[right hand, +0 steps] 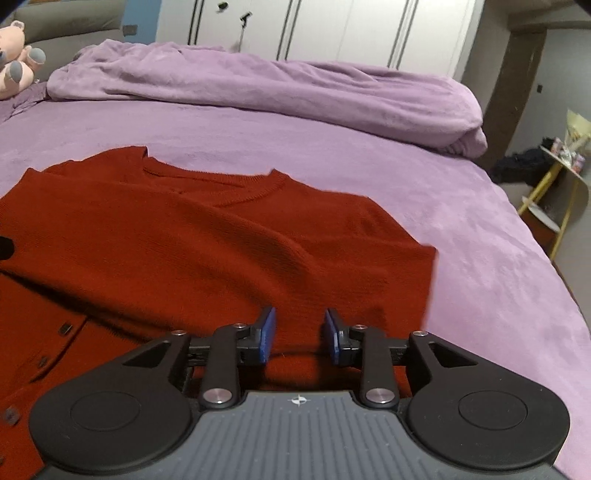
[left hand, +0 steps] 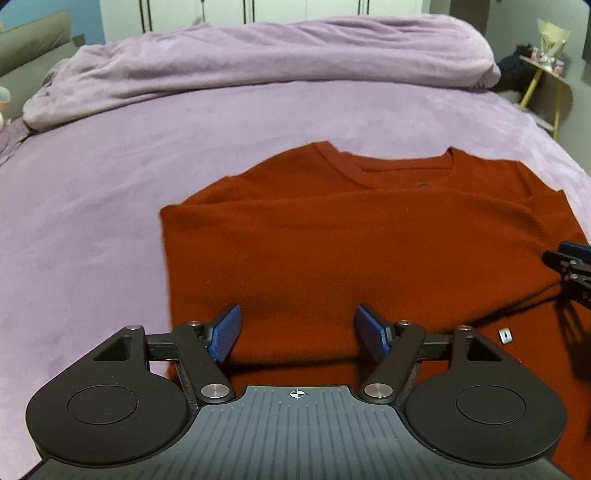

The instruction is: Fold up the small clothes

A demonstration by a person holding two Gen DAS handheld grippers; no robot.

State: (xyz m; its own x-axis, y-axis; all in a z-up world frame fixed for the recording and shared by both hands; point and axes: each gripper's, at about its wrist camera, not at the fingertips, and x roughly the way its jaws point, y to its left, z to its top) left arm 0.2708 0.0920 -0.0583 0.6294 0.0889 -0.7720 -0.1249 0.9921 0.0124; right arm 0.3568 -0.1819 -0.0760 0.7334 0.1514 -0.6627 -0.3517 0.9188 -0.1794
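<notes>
A rust-red knitted cardigan lies flat on the purple bed sheet, collar at the far side, with both sides folded in over its middle. My left gripper is open and empty, just above the garment's near left part. My right gripper is open and empty over the garment's near right part; its tip also shows at the right edge of the left wrist view. Small buttons run along the cardigan's front at the lower left of the right wrist view.
A bunched purple duvet lies across the far side of the bed. A pink plush toy sits at the far left. A yellow-legged side table with clutter stands off the bed's right edge. White wardrobe doors stand behind.
</notes>
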